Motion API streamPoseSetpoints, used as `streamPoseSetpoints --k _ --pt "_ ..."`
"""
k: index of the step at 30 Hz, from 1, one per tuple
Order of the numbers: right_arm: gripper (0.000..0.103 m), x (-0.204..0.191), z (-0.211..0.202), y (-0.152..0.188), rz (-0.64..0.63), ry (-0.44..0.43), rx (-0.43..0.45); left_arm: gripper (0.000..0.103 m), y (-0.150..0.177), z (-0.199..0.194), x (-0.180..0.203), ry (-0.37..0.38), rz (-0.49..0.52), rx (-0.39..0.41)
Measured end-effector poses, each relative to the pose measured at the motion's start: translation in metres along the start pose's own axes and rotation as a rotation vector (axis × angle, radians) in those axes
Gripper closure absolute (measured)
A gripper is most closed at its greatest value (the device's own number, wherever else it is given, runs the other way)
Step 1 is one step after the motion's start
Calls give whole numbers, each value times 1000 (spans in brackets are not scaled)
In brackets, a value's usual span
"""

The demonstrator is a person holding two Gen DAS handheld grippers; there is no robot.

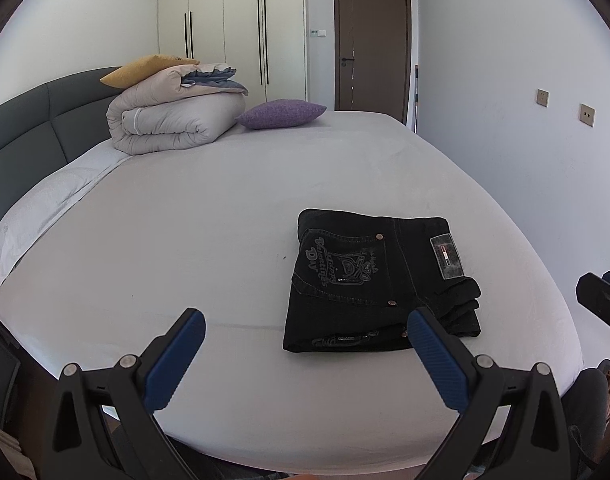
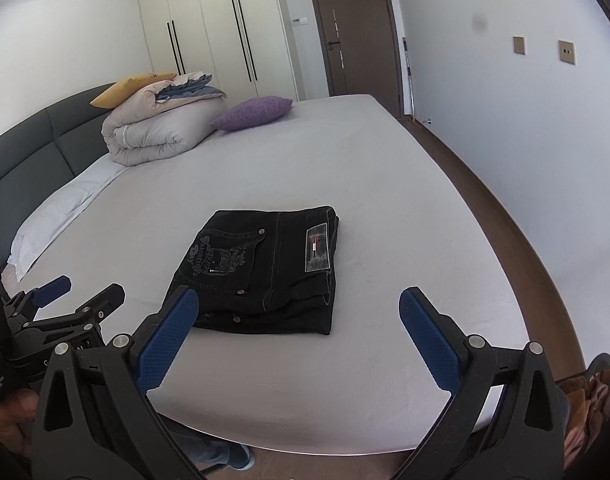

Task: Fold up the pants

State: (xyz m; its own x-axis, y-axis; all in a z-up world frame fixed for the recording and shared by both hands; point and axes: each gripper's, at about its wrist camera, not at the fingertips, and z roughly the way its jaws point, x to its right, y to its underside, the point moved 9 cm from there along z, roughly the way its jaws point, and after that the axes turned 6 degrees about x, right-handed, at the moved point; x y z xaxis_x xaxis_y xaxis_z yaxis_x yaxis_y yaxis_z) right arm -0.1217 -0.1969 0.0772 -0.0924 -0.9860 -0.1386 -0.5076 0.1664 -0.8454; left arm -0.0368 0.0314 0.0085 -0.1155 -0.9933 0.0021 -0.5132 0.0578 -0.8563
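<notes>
Folded black pants (image 2: 261, 268) on bed (image 2: 345, 184), pocket embroidery (partly "Valentines"), left tongs (image 1: 305, 328) and right tongs (image 2: 299, 312) both wide apart, empty

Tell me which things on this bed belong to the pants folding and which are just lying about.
Job:
folded black pants
left gripper
right gripper

Lying about:
rolled duvet
purple cushion
yellow cushion
white pillow

This is a bedroom in a home. Far beyond the fingers stand a big bed with a pale grey sheet (image 1: 265, 184), a padded dark grey headboard (image 1: 45, 120), a rolled-up beige blanket (image 1: 165, 120), tall cream closet doors (image 1: 225, 20) and a brown wooden door (image 1: 371, 36).
</notes>
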Motion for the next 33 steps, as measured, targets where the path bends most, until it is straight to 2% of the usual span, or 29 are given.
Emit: streamPoseSetpoints --k 33 --pt "1 0 31 9 -25 -2 -64 0 11 20 -11 -22 -16 -39"
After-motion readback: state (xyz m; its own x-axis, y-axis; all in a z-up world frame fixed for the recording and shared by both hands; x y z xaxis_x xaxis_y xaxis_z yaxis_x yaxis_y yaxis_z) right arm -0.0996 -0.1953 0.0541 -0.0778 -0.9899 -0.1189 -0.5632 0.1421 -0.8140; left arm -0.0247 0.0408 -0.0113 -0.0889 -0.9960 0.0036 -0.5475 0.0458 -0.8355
